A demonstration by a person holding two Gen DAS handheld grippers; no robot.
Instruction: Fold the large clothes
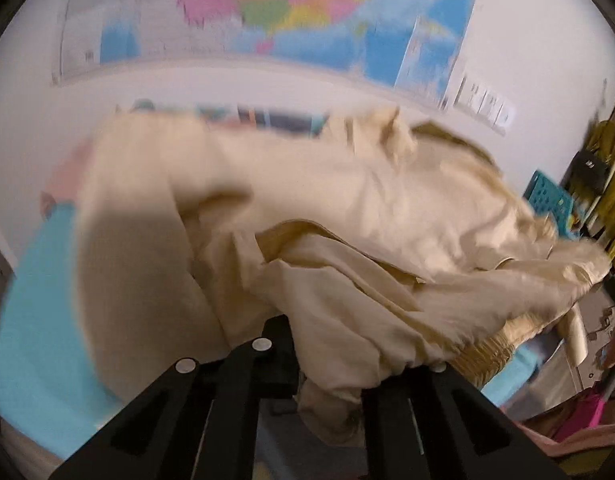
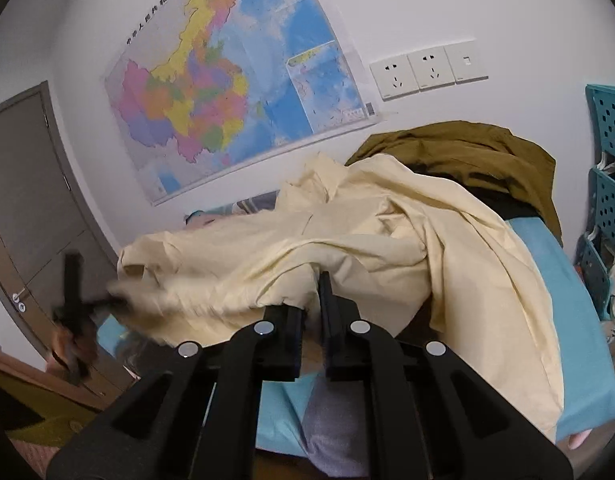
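Step in hand: judged to be lifting and spreading the cream garment so it can be laid flat before any fold; no fold looks made yet
Right tongs: nearly closed, pinching a gathered edge of the cream garment right at the tips; the cloth rises ahead of them and falls away to their right
Left tongs: the cream garment bunches down between the two fingers and drapes over the right one; they appear to hold it, though blur and cloth hide the tips, so how tightly is unclear; in the right wrist view the left tongs show as a dark smear far to the left of the right tongs, at the garment's other end
Garment: held up between both tongs, sagging and crumpled in the middle; its lower part hangs over the blue sheet of the bed
Behind: an olive garment lies heaped beyond the cream one, touching or just under its far edge
Doing it well: draw the two tongs apart until the held edge runs taut; keep both at one height; lower the cloth onto bare blue sheet, short of the olive garment
Risk: bunched grips may carry several layers; the olive garment could be dragged along
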